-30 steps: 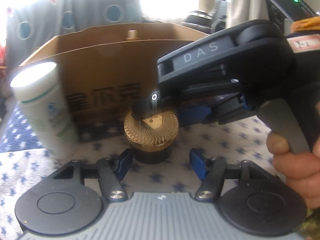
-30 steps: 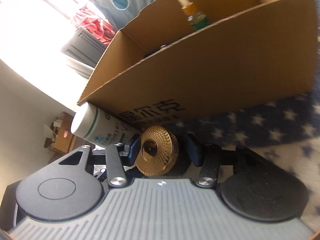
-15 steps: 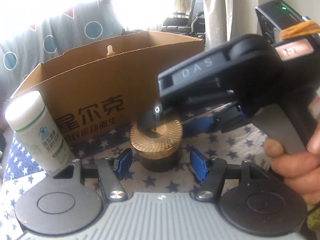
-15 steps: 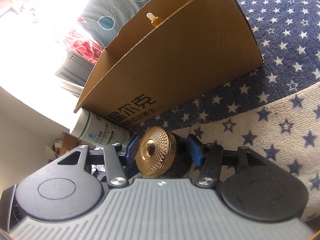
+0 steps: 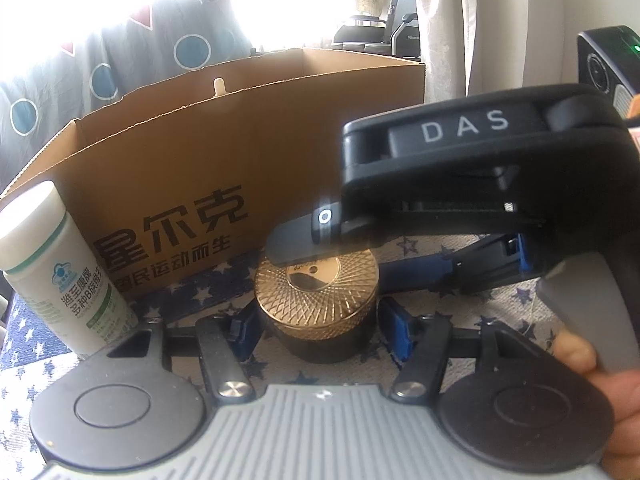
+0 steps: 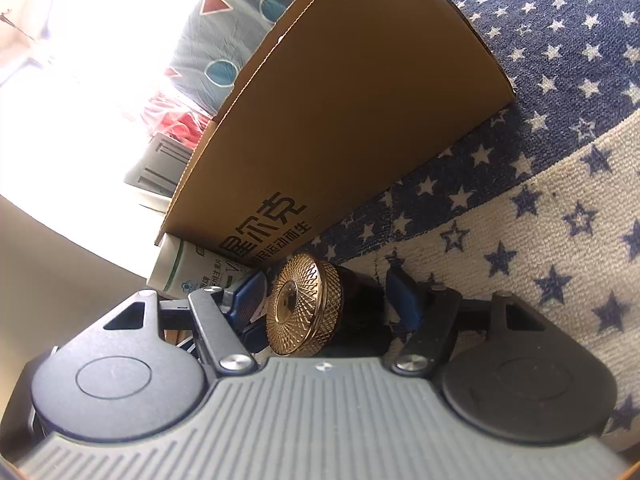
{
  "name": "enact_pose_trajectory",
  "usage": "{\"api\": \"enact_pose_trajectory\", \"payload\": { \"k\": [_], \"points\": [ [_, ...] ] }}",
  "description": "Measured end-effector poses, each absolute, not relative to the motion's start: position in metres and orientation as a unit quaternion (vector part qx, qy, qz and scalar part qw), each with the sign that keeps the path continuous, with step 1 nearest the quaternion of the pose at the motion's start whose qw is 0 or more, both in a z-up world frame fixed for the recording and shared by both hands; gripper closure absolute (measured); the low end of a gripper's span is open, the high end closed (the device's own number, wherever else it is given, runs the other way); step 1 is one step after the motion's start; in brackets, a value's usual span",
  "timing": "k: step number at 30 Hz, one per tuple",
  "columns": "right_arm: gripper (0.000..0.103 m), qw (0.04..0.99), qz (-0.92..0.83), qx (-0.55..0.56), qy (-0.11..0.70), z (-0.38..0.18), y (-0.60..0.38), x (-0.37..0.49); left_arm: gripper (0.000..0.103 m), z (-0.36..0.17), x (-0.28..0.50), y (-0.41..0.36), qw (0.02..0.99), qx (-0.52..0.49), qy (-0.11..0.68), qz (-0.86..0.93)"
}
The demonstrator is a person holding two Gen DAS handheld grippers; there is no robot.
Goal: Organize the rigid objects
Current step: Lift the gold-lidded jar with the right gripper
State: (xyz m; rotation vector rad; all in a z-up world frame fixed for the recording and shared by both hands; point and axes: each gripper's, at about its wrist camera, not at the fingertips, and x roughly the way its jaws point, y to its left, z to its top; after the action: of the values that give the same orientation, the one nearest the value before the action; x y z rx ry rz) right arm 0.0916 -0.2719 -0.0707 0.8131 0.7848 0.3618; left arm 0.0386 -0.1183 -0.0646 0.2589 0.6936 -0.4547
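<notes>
Though open-topped, cardboard box (image 5: pixel 256 136) (one bottle tip (image 5: pixel 218 87)).

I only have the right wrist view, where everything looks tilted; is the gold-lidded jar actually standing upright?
Observer: Yes. In the left wrist view the jar stands upright, gold lid on top.
Operator: Thank you. Where is the left gripper?
Observer: The left gripper is open, and its blue fingers flank the jar with a gap on each side.
Operator: Is anything in the box yet?
Observer: A pale bottle tip pokes above the front wall of the cardboard box.
</notes>
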Motion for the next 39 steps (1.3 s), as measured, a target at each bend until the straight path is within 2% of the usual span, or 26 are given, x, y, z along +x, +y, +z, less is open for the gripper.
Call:
{"api": "enact_pose_trajectory", "payload": {
  "k": [8,17,22,26,39],
  "points": [
    [0.036,0.83,0.178,0.382,0.367,-0.07,-0.275,0.09,0.044,-0.065,0.045,-0.122,0.905,0.13,0.344,-0.213],
    [0.039,0.826,0.183,0.362,0.39,-0.064,-0.281,0.092,0.043,-0.054,0.063,-0.129,0.892,0.119,0.387,-0.201],
    [0.051,0.833,0.18,0.341,0.397,-0.06,-0.275,0.097,0.044,-0.05,0.069,-0.128,0.891,0.099,0.397,-0.196],
    [0.055,0.838,0.181,0.323,0.401,-0.051,-0.271,0.094,0.044,-0.046,0.067,-0.126,0.885,0.089,0.409,-0.205],
    [0.053,0.829,0.181,0.324,0.419,-0.054,-0.272,0.096,0.044,-0.052,0.073,-0.126,0.879,0.078,0.427,-0.199]
  ]
}}
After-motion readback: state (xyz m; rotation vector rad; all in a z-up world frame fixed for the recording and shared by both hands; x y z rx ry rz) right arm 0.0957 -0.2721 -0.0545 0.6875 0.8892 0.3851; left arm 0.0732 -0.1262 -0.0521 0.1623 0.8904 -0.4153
